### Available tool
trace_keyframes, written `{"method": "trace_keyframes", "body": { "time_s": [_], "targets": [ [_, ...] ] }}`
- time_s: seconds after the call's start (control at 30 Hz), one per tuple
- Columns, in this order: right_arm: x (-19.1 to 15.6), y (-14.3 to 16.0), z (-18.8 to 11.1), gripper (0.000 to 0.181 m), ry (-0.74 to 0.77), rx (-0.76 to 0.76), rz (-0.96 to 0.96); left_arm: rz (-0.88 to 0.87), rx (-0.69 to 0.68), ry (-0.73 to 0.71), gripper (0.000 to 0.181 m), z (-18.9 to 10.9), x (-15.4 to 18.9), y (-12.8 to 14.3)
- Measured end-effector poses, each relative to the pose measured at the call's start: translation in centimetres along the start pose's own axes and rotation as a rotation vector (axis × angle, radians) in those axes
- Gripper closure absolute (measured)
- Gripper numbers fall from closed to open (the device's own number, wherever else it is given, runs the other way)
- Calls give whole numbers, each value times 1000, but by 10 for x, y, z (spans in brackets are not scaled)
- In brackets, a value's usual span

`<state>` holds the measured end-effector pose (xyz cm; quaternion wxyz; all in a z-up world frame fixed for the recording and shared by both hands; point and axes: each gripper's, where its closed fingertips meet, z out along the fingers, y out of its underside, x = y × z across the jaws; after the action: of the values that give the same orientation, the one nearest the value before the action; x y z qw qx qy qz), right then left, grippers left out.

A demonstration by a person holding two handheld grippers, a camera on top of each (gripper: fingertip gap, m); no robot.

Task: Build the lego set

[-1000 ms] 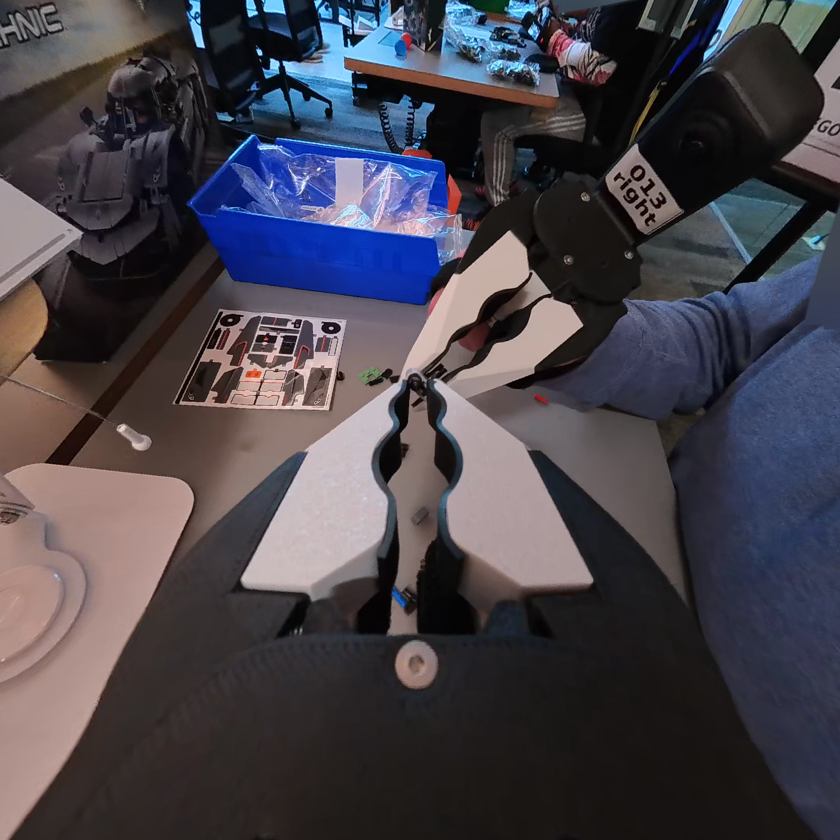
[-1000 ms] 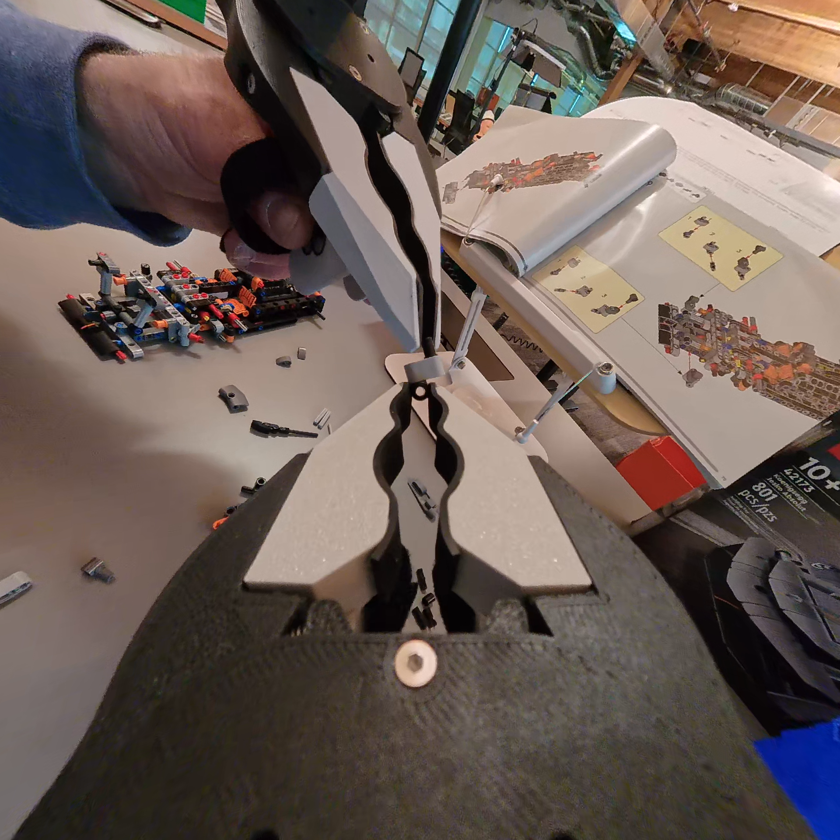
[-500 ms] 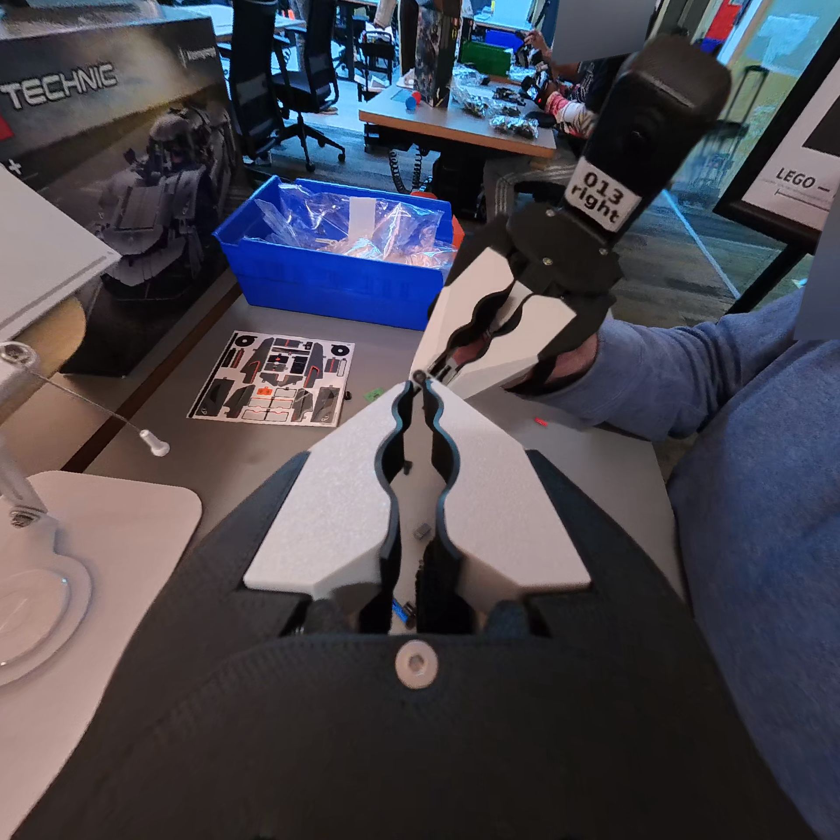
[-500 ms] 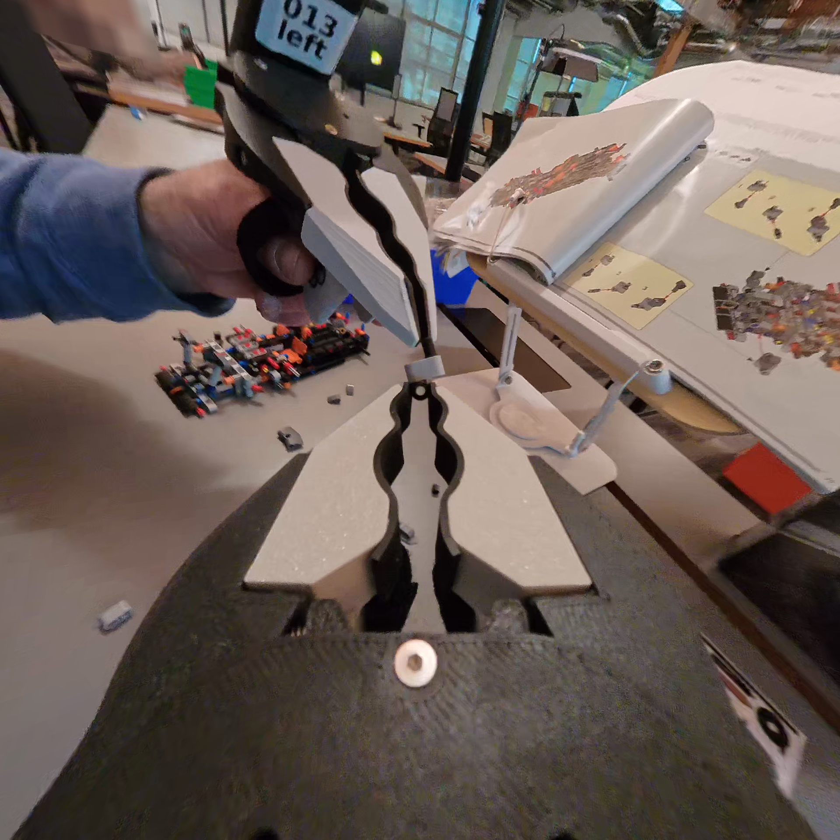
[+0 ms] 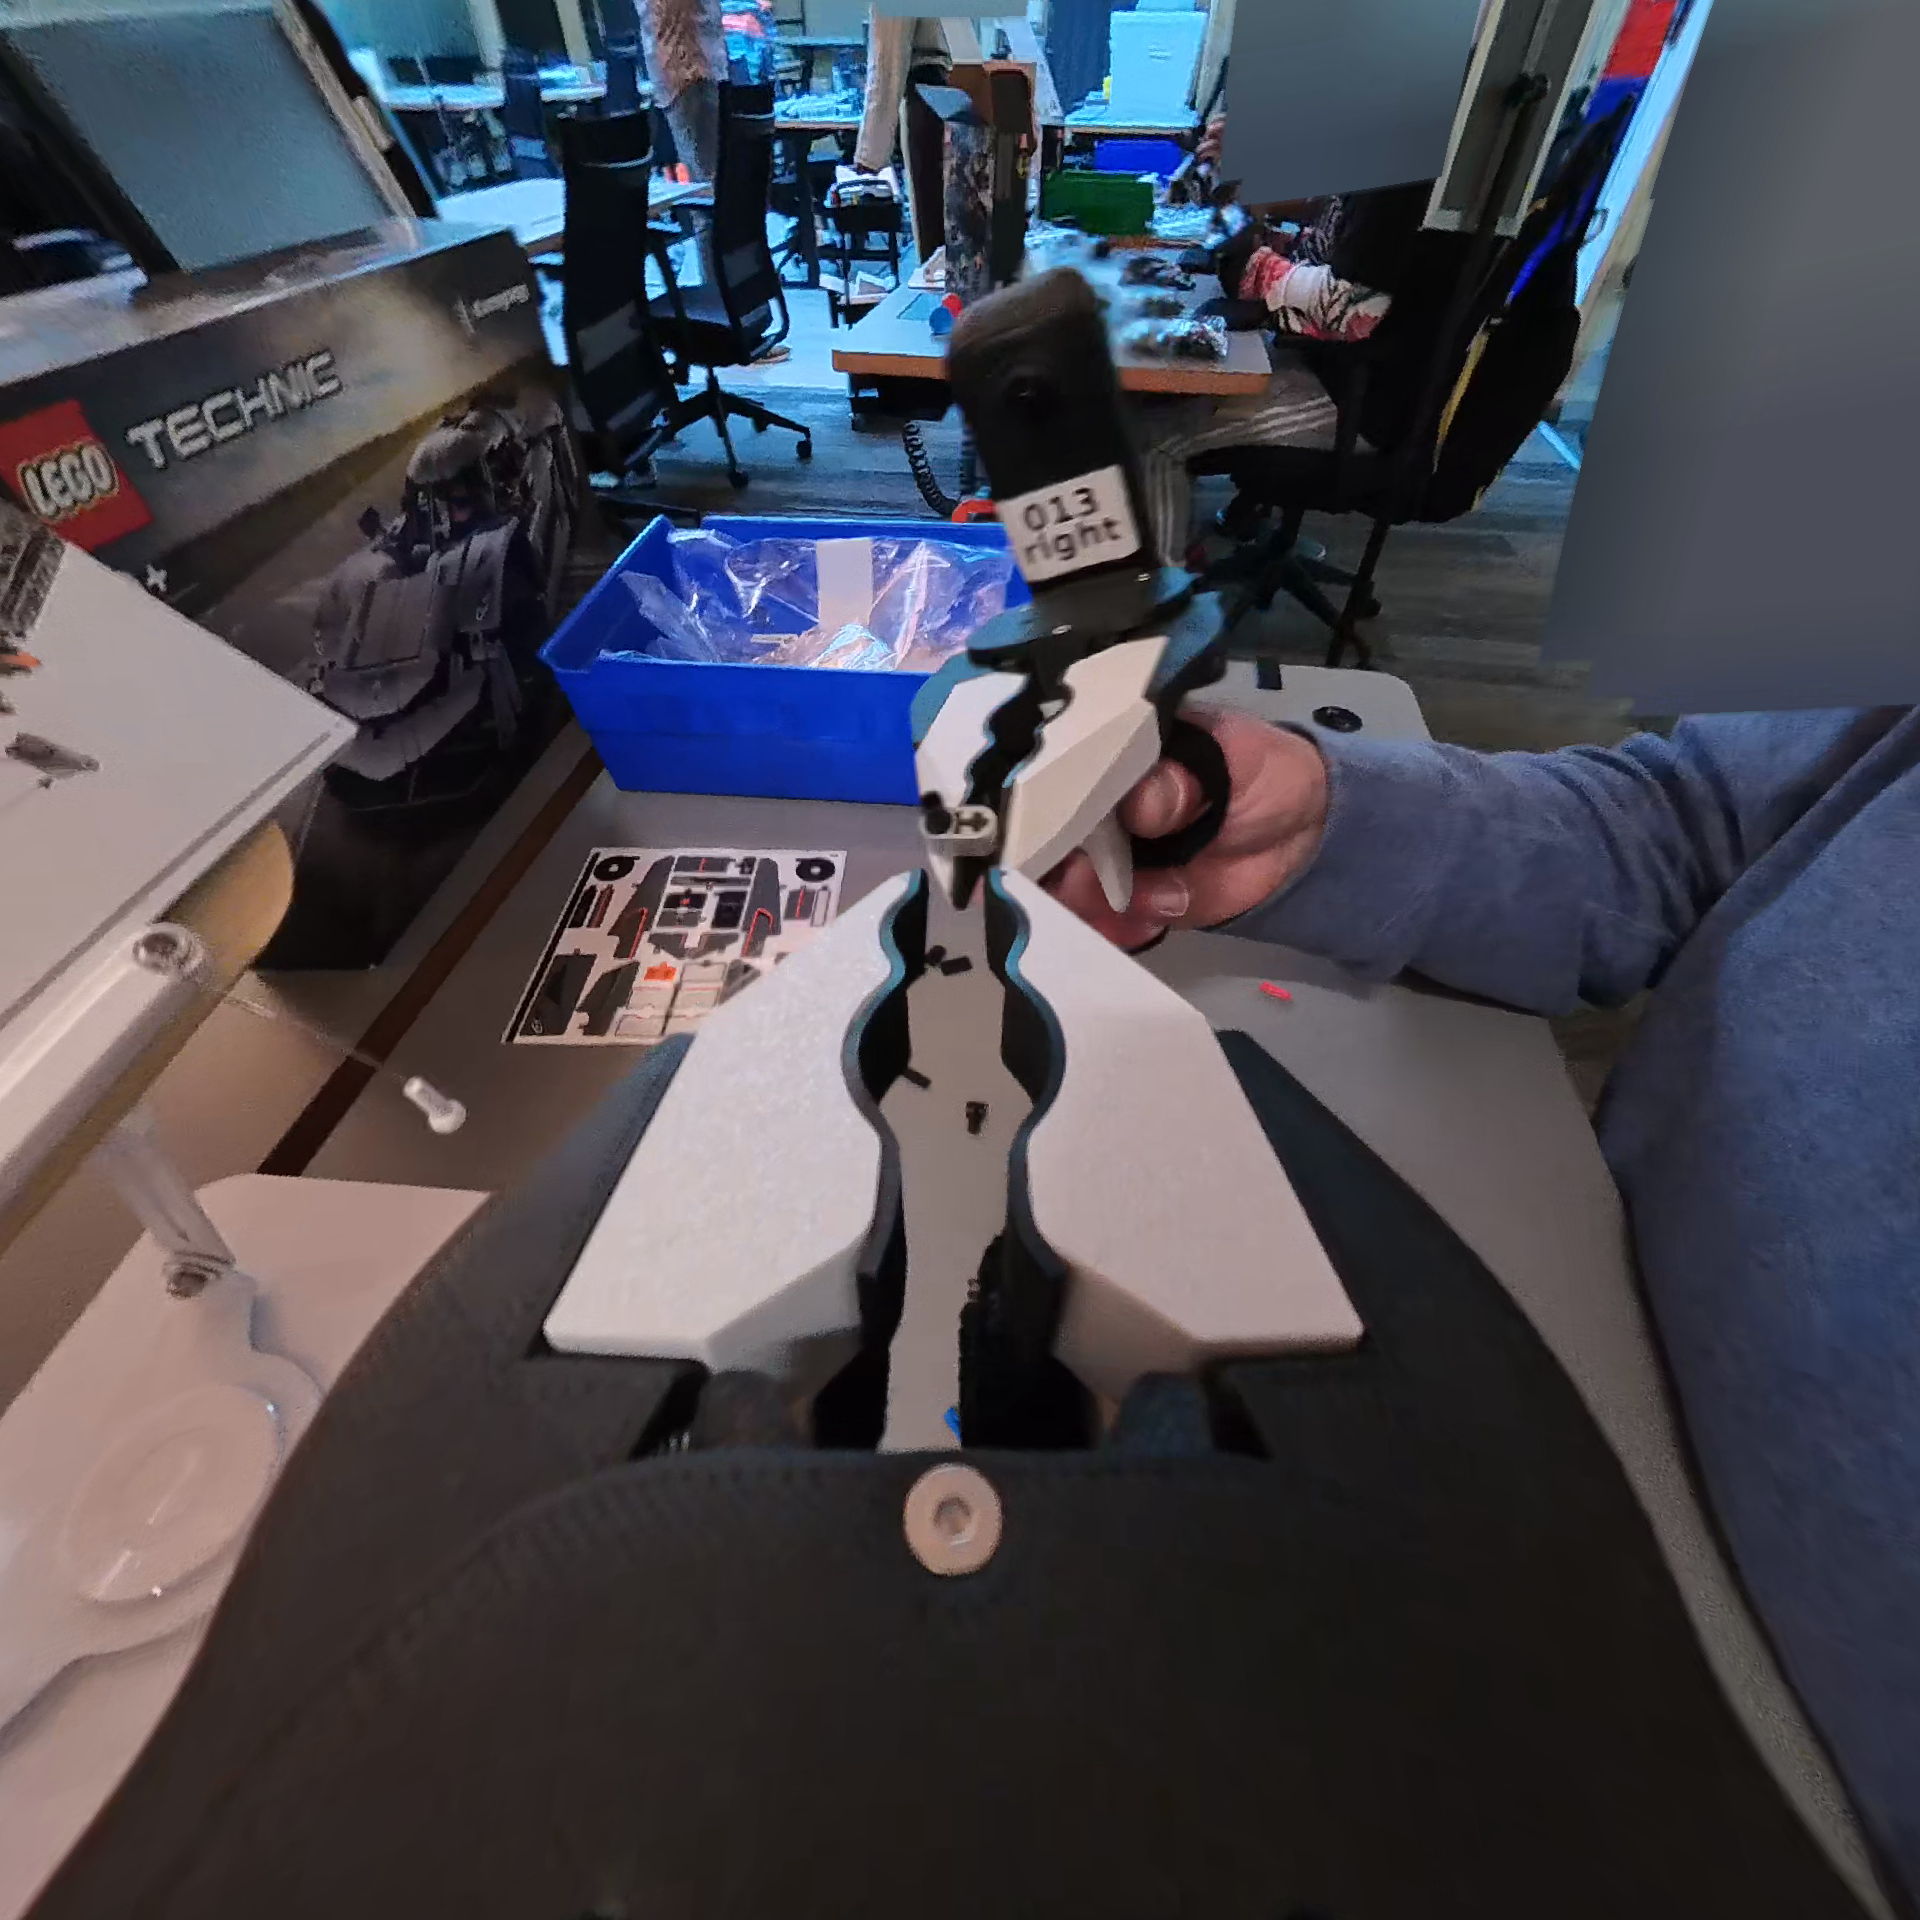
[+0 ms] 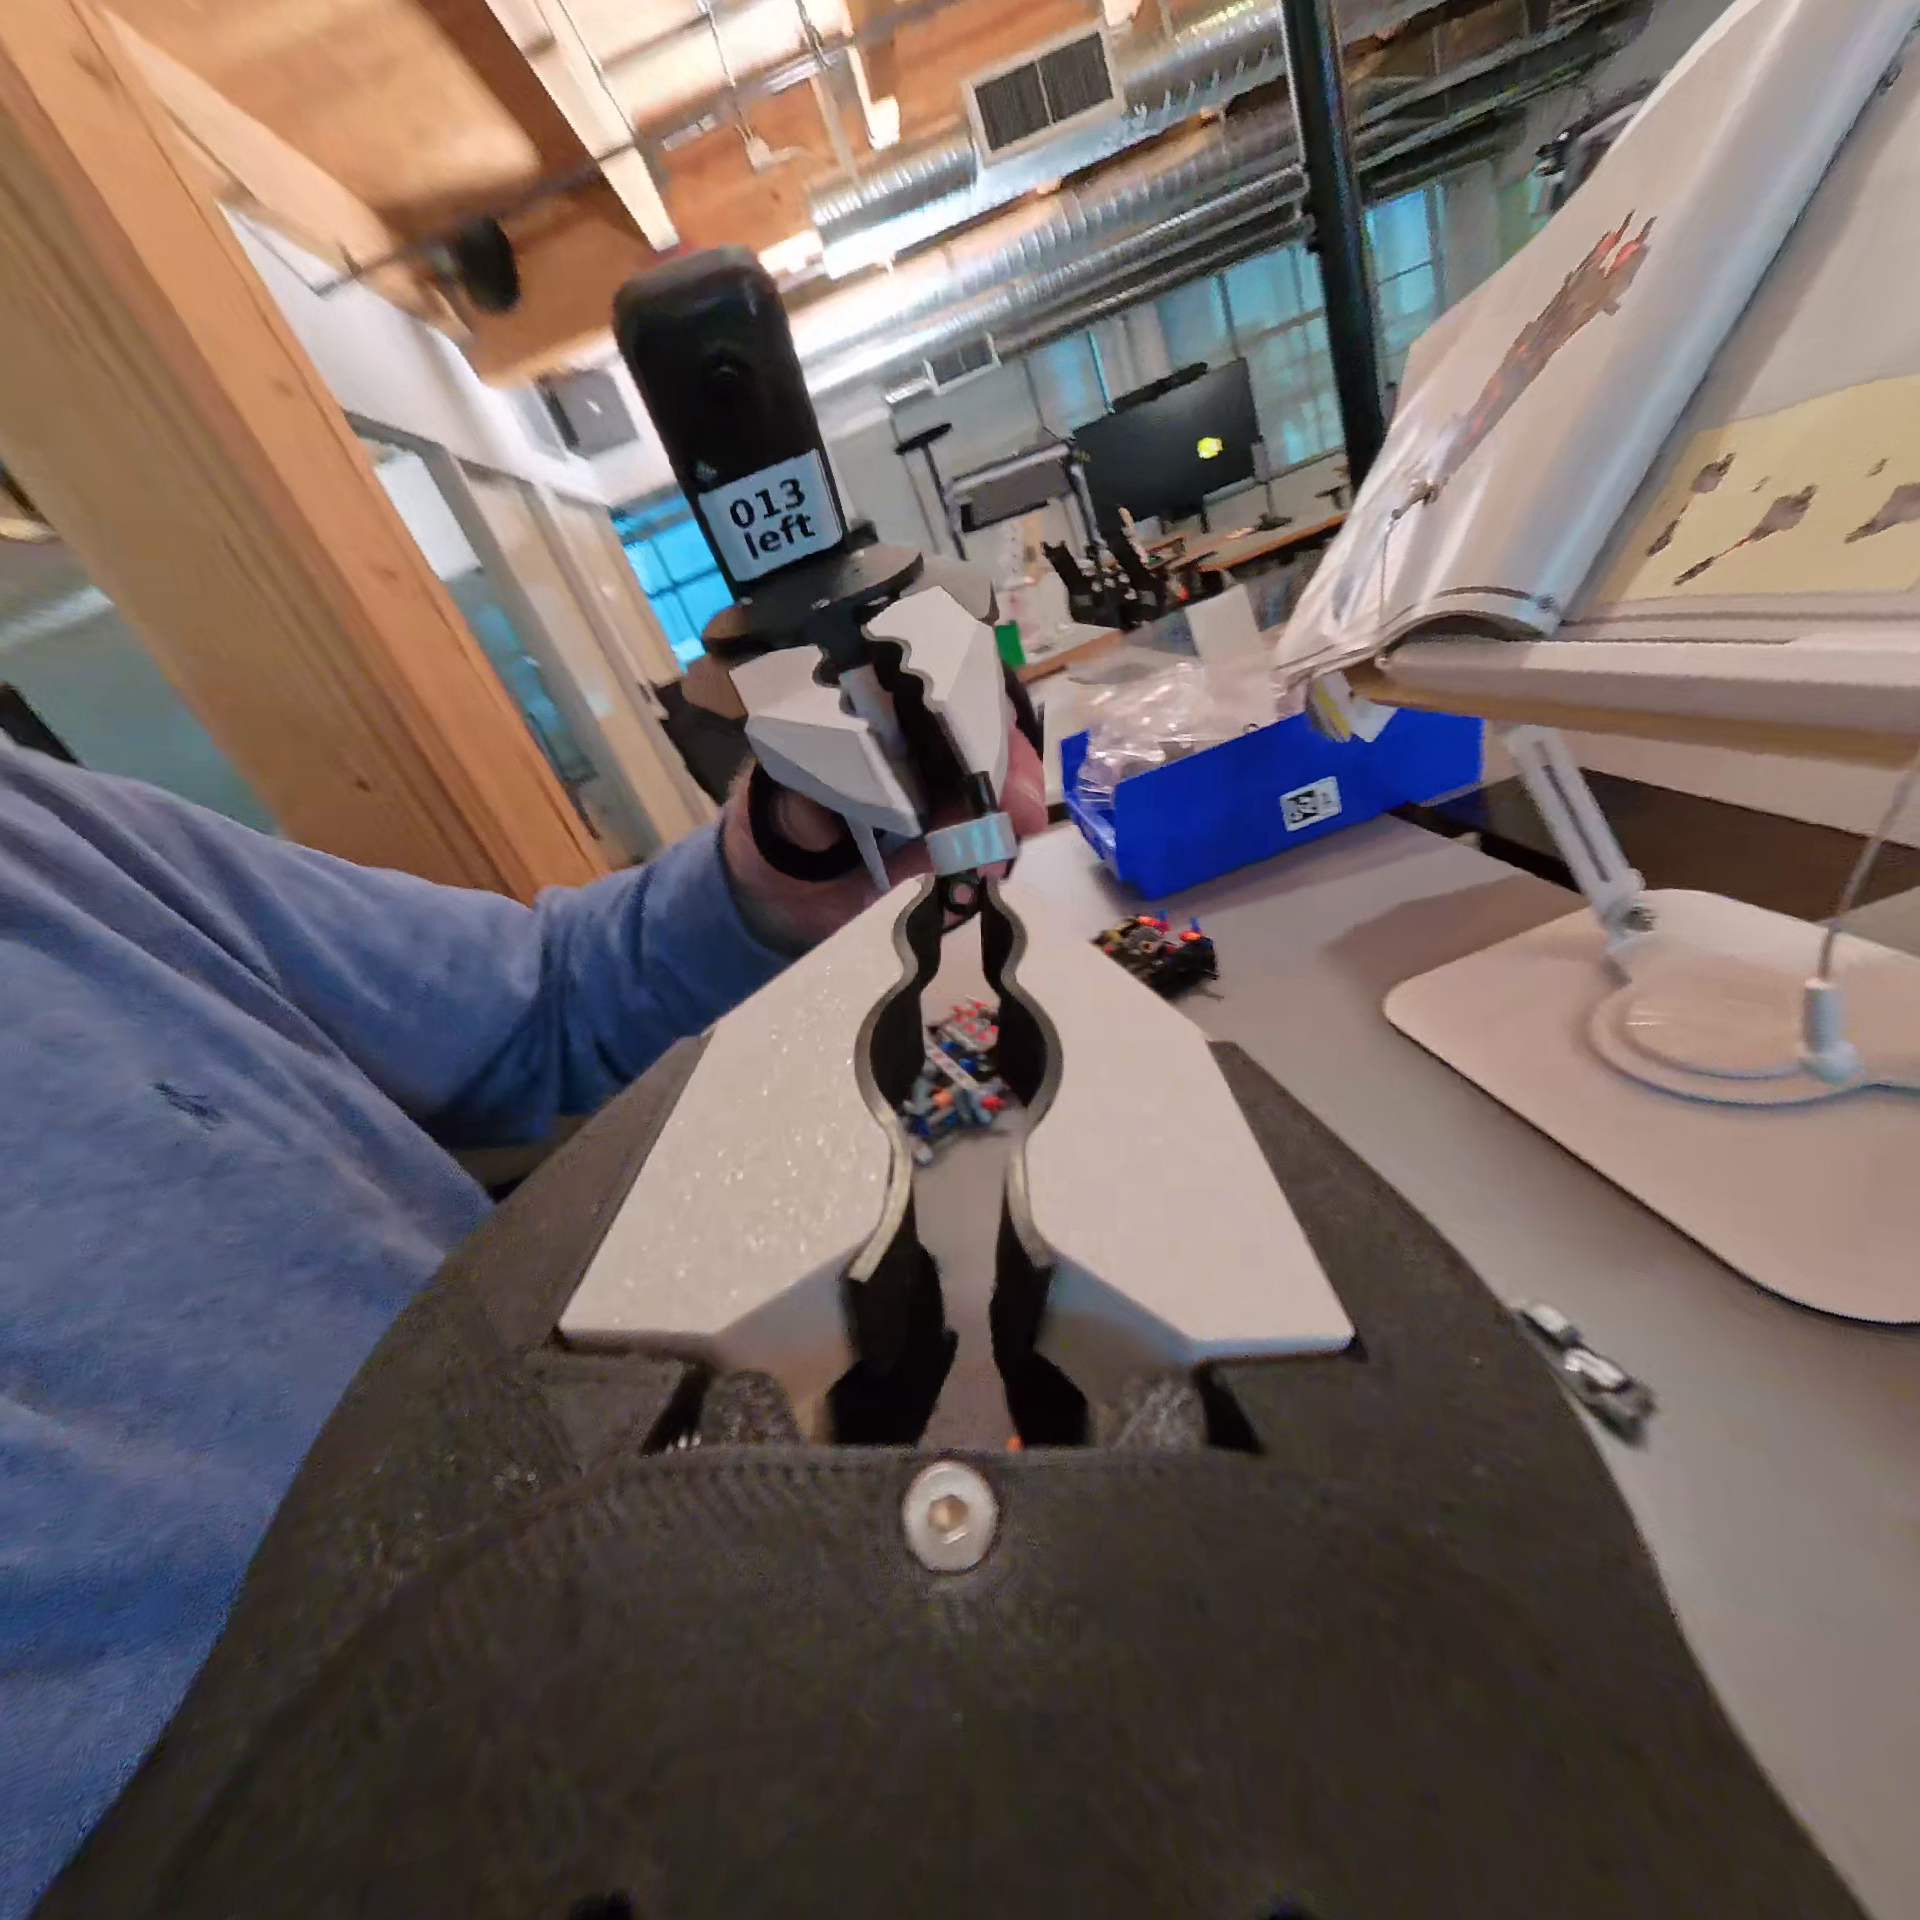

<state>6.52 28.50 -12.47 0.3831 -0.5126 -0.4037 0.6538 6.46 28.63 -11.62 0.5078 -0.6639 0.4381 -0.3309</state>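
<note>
Both grippers have lifted higher since a moment ago. Between them hangs the small grey piece [image 5: 962, 828]: my right gripper [image 5: 961, 831] pinches it, my left gripper [image 5: 956, 894], almost closed, grips its black pin [image 6: 961, 899], I think to join them above the table [image 5: 1351, 997].

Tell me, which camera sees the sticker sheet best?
The left wrist view. There the sticker sheet lies flat on the grey table in front of the blue bin. The left gripper hides only its near right corner. The right wrist view does not show the sheet at all.
</note>
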Motion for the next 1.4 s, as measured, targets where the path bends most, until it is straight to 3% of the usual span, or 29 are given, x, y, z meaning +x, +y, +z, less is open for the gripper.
{"method": "trace_keyframes", "body": {
  "time_s": [0.17,0.57,0.83,1.2,1.4],
  "targets": [
    [-2,1,-2,177,-71,17,70,89,-25,-42,169,7,1,-3],
    [-17,4,-2,177,-190,10,106,-32,32,105,179,15,11,-10],
    [-20,4,-3,177,-235,24,145,-48,57,112,179,16,13,-11],
    [-11,0,0,175,-182,65,151,-91,59,58,179,14,4,-10],
    [6,-2,-4,158,-22,67,57,-130,65,29,179,11,-5,-11]
  ]
}}
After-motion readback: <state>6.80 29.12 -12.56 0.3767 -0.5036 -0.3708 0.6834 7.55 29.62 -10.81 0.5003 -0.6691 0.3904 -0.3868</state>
